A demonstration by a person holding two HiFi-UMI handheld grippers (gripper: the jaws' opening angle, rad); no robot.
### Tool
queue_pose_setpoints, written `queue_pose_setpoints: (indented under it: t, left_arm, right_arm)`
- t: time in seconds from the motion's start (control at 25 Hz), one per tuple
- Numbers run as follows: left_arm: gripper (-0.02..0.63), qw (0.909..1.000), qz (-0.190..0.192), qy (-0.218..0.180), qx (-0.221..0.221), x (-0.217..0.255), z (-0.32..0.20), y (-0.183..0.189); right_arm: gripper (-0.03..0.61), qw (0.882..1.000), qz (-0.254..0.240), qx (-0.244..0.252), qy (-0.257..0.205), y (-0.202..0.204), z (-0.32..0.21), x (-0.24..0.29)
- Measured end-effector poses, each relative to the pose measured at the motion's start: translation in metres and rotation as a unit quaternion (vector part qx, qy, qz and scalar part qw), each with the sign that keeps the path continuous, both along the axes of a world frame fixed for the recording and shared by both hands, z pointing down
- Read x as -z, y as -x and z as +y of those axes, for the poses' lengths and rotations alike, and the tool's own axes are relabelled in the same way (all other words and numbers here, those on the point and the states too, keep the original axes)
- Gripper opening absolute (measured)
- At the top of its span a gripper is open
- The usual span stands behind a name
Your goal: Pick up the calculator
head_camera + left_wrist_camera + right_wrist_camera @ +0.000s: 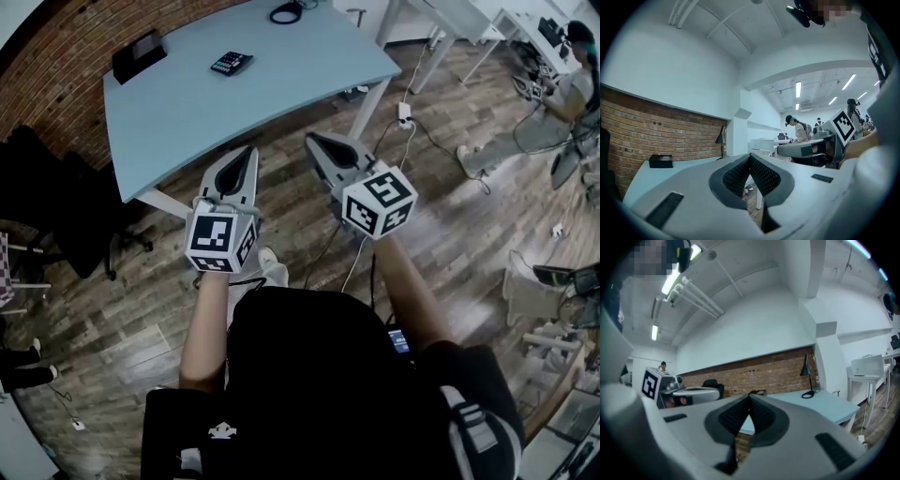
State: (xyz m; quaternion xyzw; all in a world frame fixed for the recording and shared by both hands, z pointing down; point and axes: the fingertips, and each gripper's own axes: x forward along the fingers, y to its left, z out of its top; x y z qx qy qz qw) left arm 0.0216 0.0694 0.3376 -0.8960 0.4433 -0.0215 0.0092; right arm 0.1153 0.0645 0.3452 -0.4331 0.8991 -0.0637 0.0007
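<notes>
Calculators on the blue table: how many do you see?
1. The calculator lies on the table, right of the black box. No other seems hidden.

A pale blue table (281,89) stands on wood-plank floor (450,234) beside a brick wall (56,56).

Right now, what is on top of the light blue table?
On the table: a dark calculator lying flat near the middle, a black box towards its left end, and a lamp base at the far edge. Whatever lies beneath the tabletop is covered.
</notes>
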Motion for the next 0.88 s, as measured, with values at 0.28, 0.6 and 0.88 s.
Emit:
queue_pose_setpoints:
  t: [0.28,0.6,0.88]
  left_arm:
    - [0.008,0.9999,0.003,0.004,-0.013,-0.001,-0.038,0.001]
    - [0.008,0.9998,0.008,0.012,-0.016,-0.005,-0.076,0.017]
    - [0.008,0.9995,0.02,0.015,-0.017,-0.006,-0.108,0.038]
  right_arm:
    - [0.006,1.0,0.0,-0.002,0.005,0.006,-0.039,-0.001]
    - [0.005,1.0,0.005,-0.007,0.01,0.021,-0.076,-0.001]
    - [0.005,1.0,0.014,-0.009,0.013,0.042,-0.104,-0.003]
